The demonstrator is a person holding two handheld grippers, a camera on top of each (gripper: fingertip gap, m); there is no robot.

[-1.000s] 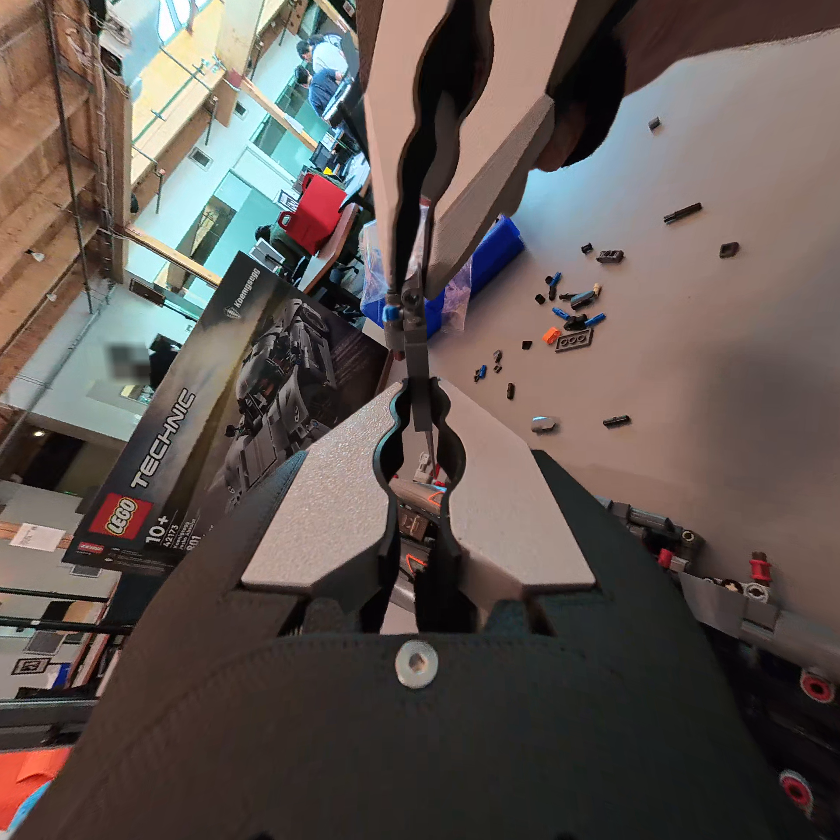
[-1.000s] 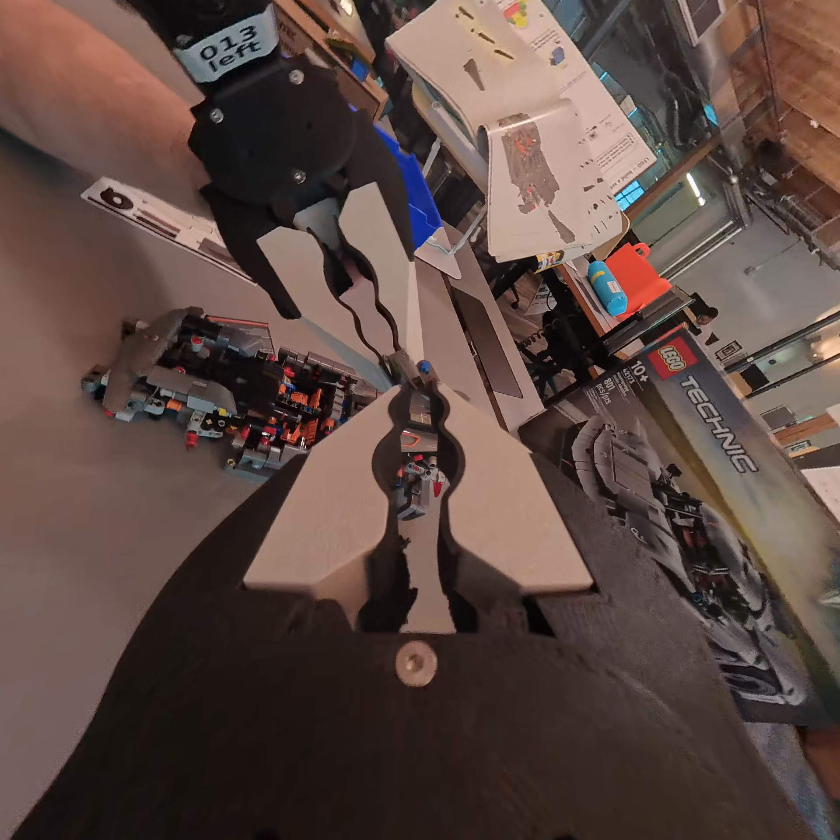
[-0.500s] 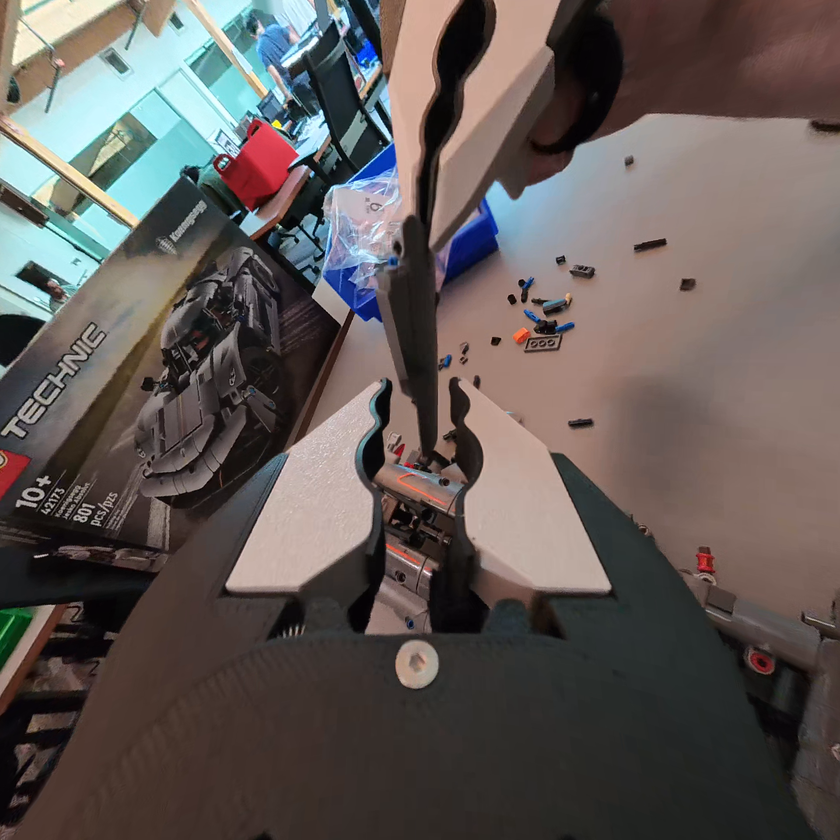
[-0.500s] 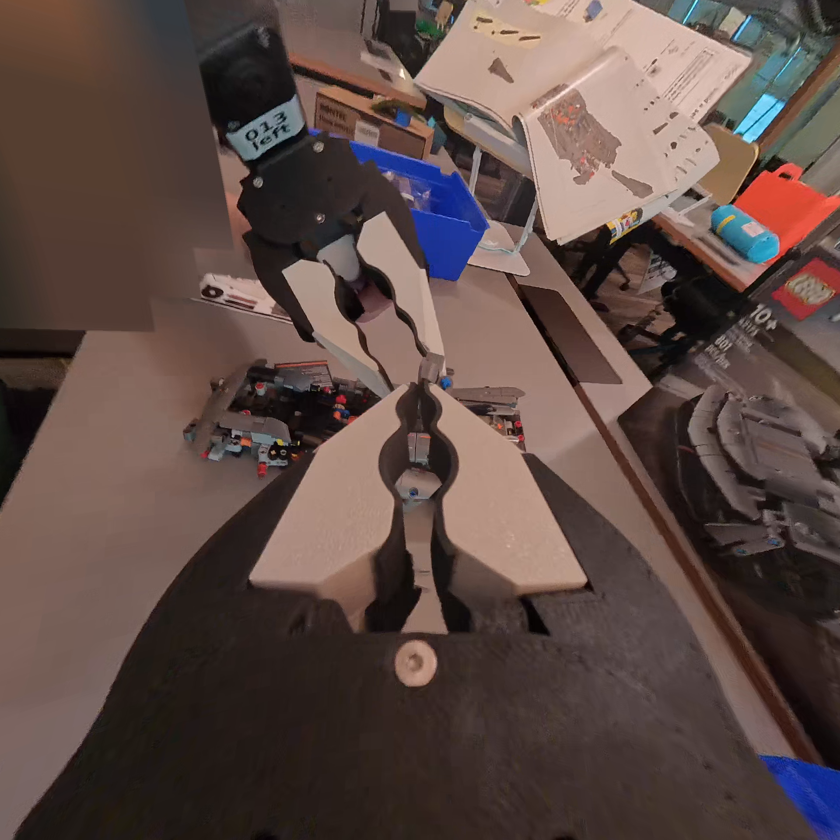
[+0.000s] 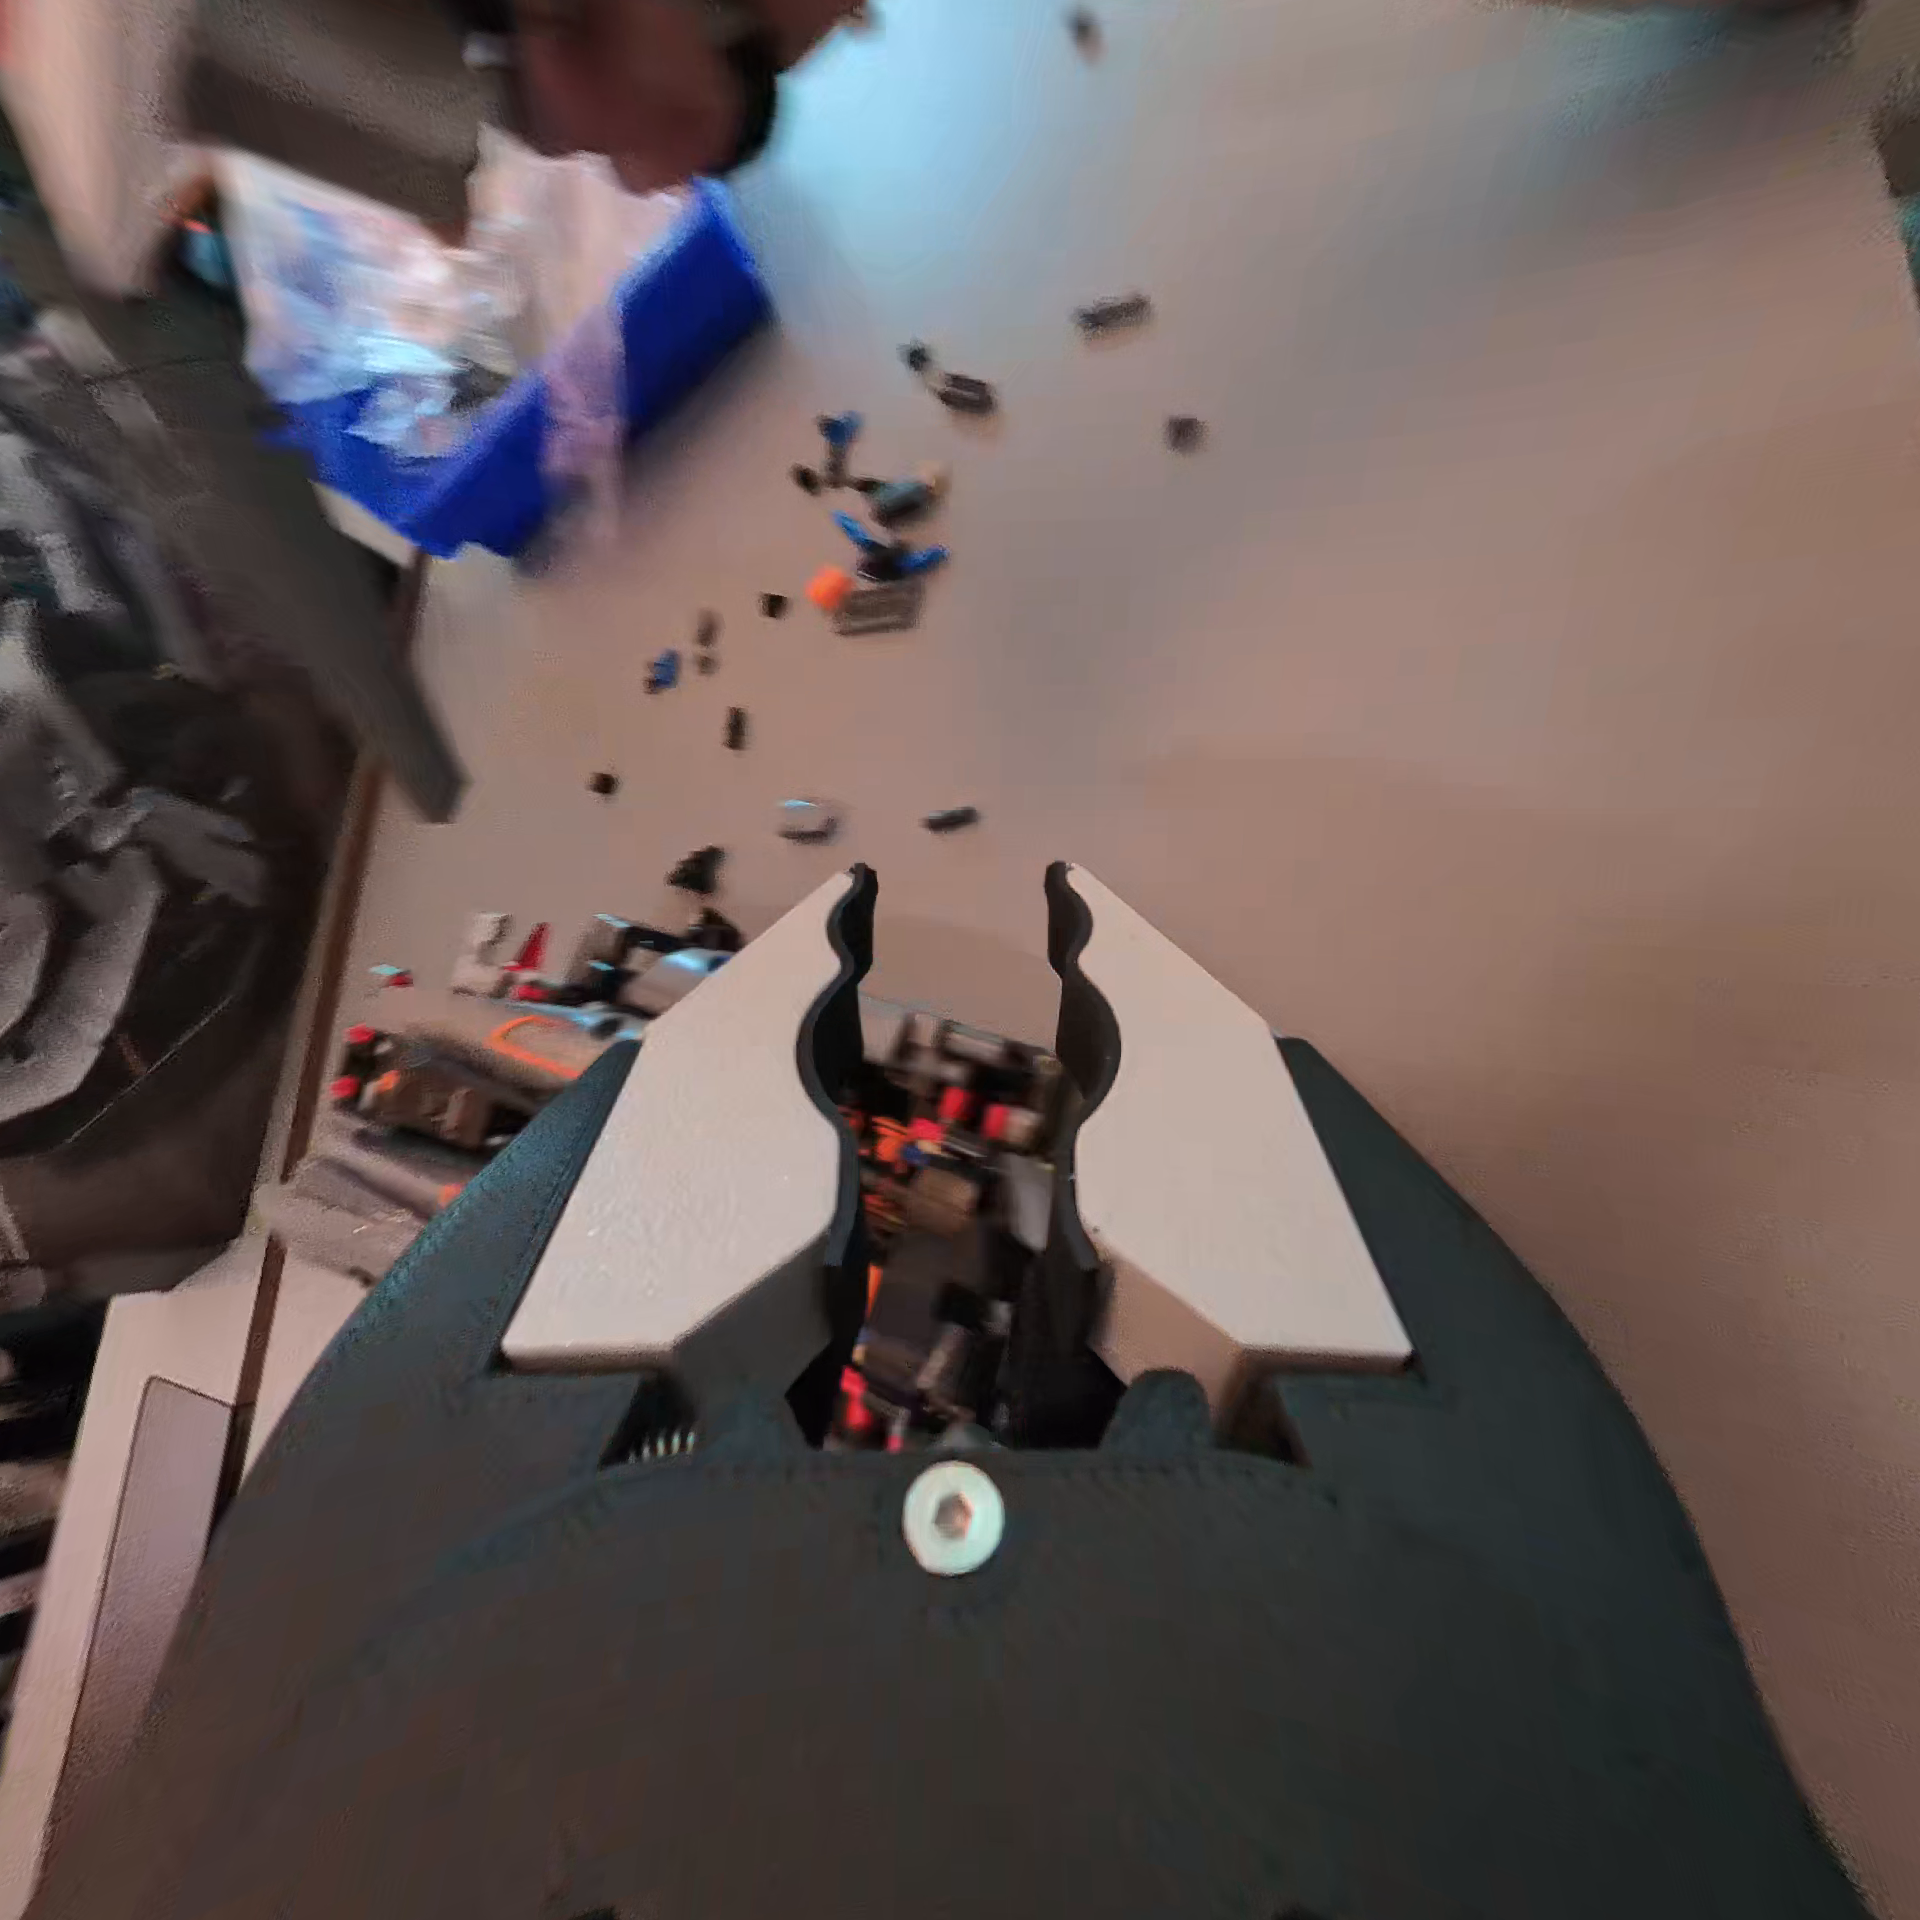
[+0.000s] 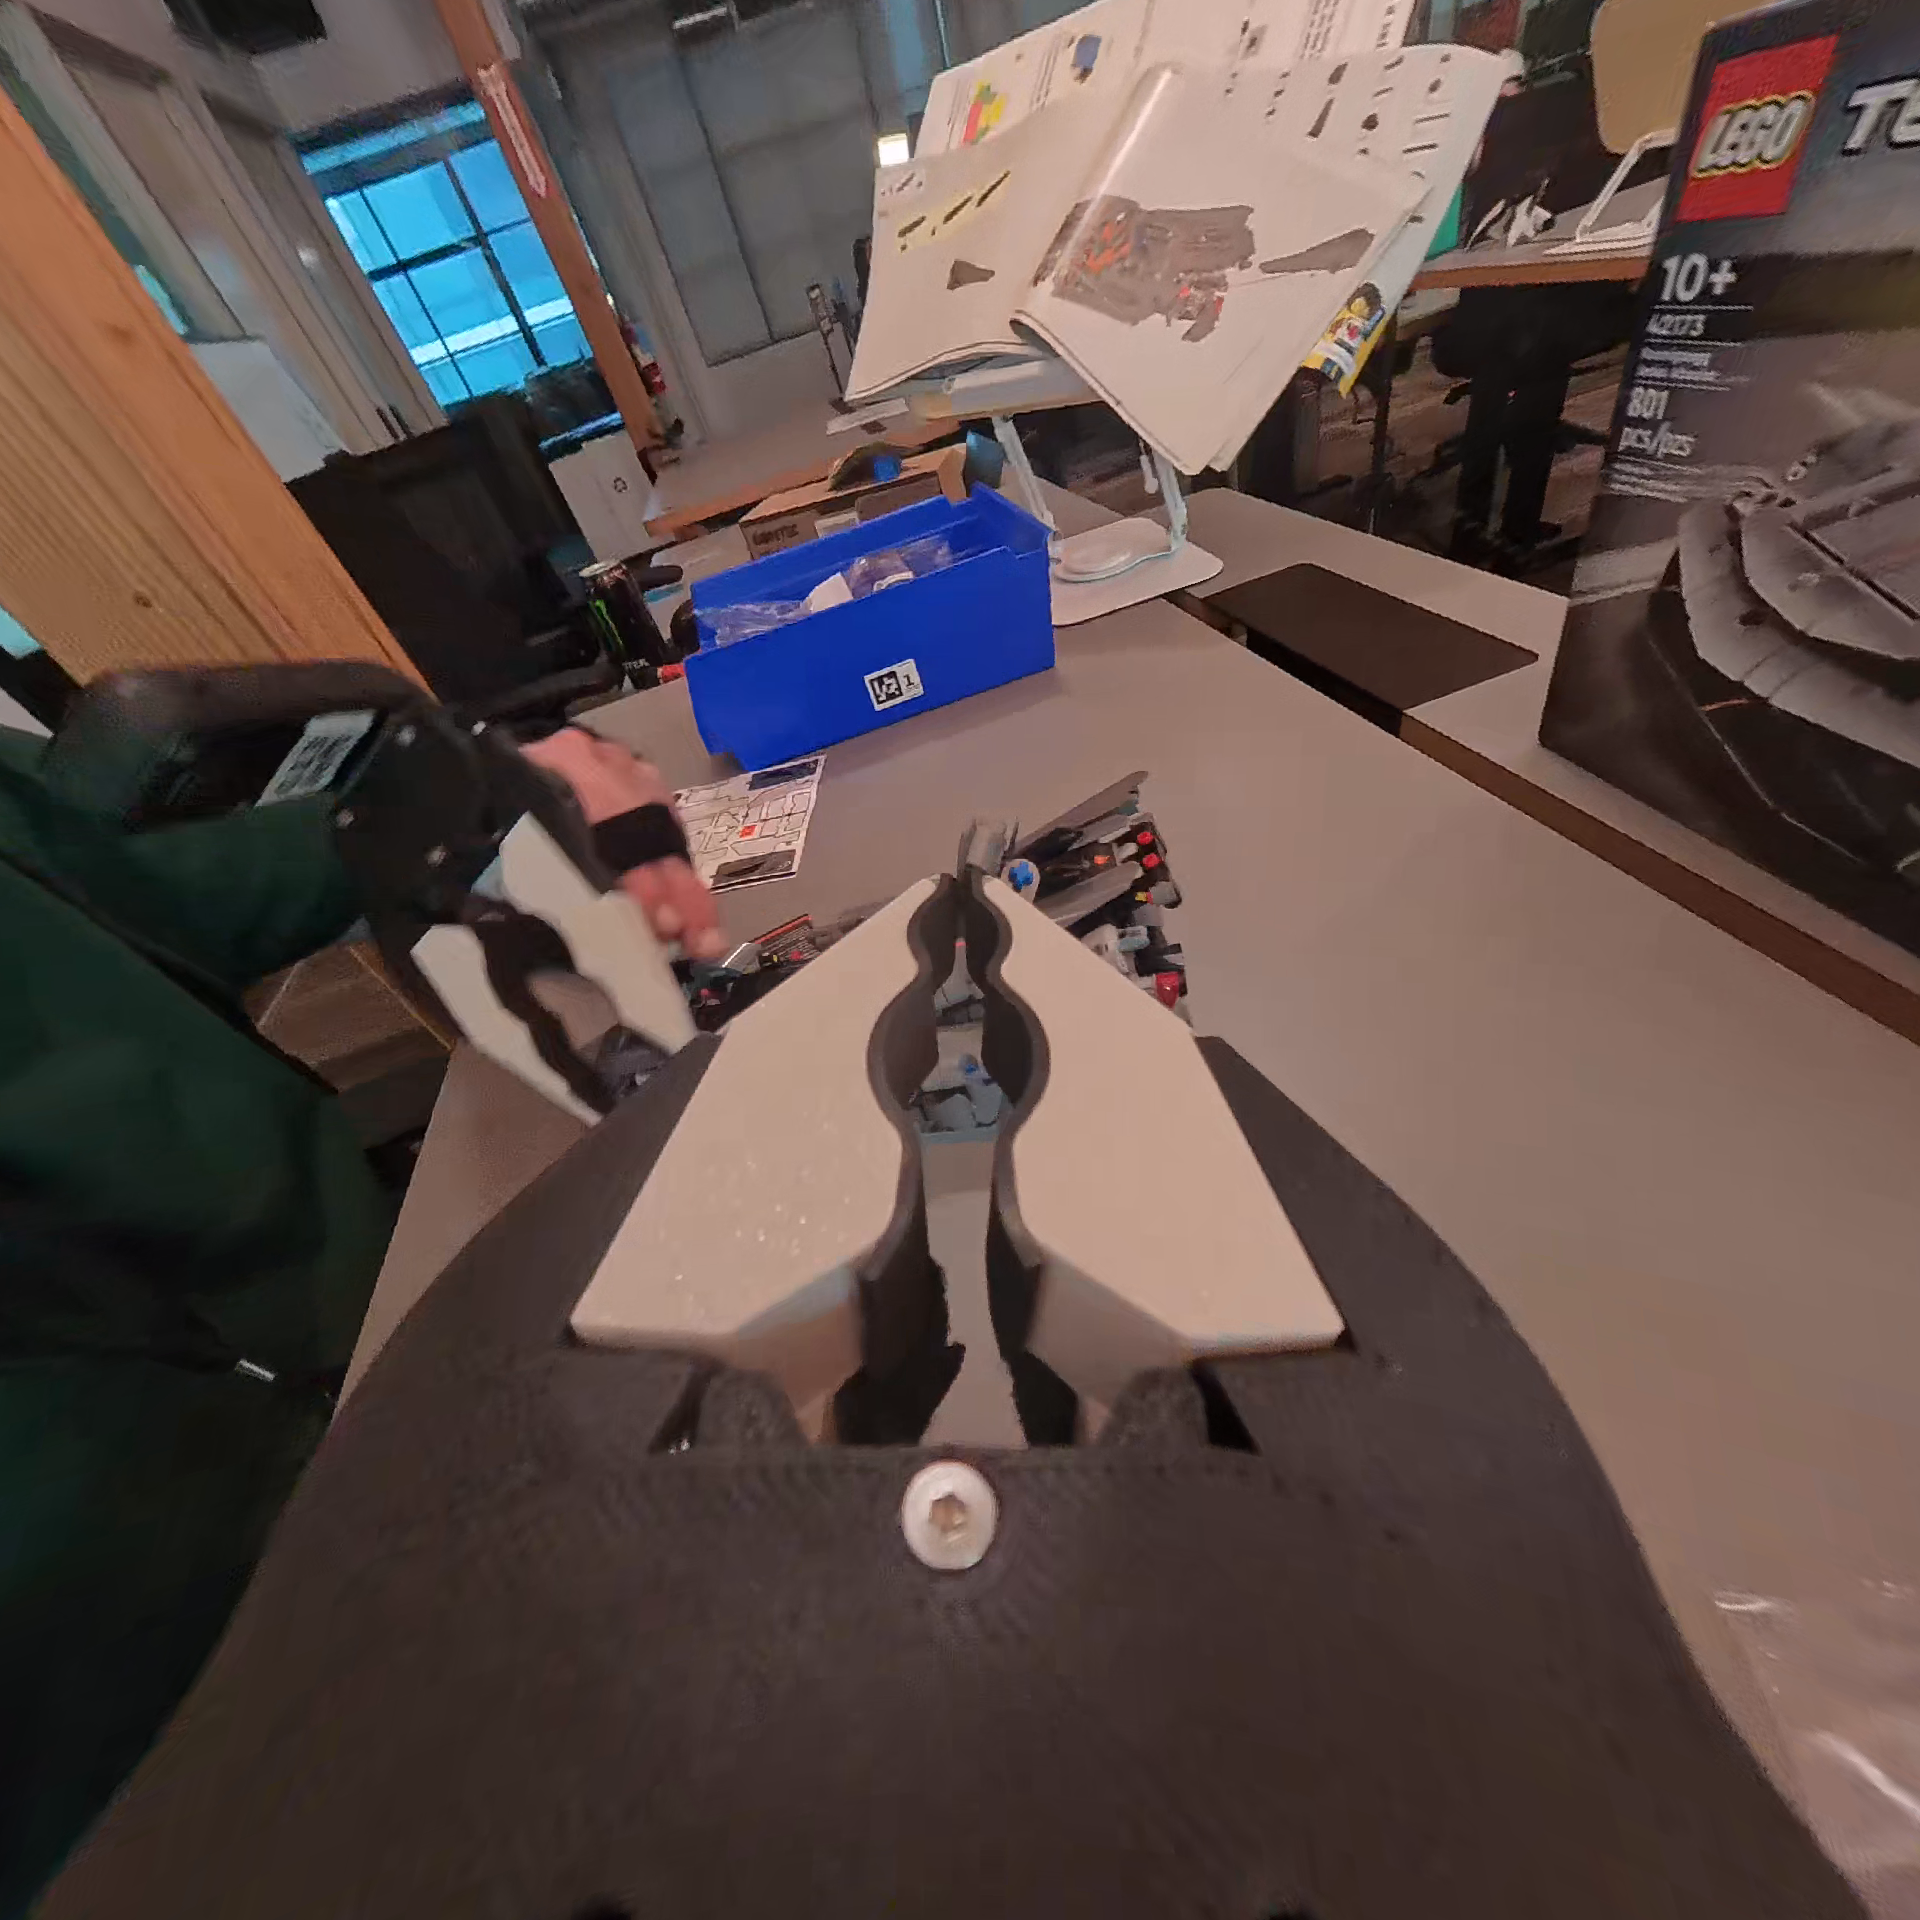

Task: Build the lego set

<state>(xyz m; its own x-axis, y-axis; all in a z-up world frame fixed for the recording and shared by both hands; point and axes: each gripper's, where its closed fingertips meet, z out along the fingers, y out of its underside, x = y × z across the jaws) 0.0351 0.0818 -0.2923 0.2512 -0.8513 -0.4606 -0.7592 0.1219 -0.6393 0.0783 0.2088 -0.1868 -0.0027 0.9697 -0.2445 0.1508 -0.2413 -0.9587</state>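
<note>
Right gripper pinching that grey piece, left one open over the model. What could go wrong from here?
1. The right gripper holds the grey piece only at its tips; it might twist or slip.
2. The left gripper is open close over the model and could knock parts.

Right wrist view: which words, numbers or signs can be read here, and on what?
Writing is not quoted here; these bear it.
Big dark box: logo, numbers, print.
Blue bin: small white sticker.
Open booklet: print too small.
Black can: lettering blurred.
White sheet on table: too small.
</note>
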